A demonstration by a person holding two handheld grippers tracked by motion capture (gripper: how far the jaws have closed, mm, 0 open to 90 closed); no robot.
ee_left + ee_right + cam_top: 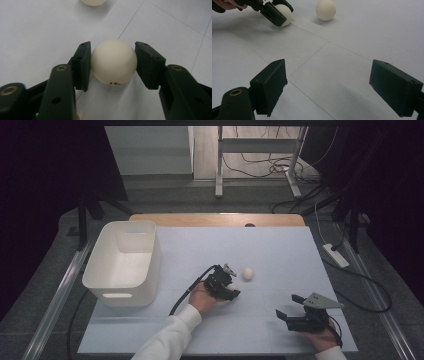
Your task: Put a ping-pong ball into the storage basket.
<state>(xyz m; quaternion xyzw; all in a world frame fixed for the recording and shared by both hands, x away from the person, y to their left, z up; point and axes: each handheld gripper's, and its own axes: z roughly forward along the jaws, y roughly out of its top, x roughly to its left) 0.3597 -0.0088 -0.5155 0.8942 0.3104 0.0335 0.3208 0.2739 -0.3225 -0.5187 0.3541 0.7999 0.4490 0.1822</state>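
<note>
A: Left gripper [113, 65], state?

B: Clamped on a cream ball [114, 62]. In its own view both pads touch the ball, one on each side at mid-height. The ball carries a small dark mark low on its face. Whether it rests on the table or is just clear of it, I cannot tell.

A: Confirmed elsewhere?

B: Yes. In the right gripper view the left gripper [277, 13] shows at upper left, with the ball [285, 15] between its jaws, low over the sheet. From above, the left gripper [227, 289] sits near the middle of the table, the ball [231, 287] a pale spot at its tip, with a black cable trailing back past the left hand [201, 299] and white sleeve [170, 337].

A: Right gripper?

B: Jaws wide apart, nothing between them. Its own view shows the right gripper [325, 86] over bare white sheet crossed by thin lines. From above, the right gripper [290, 312] is at the near right of the table, held by the right hand [324, 339], grey plate on top, well apart from the left one.

A: Other items?

B: A second ball [248, 273] lies loose on the table [280, 255], just beyond the left gripper. A white bin [125, 262] with handle slots stands at the left edge, interior bare as far as visible.
</note>
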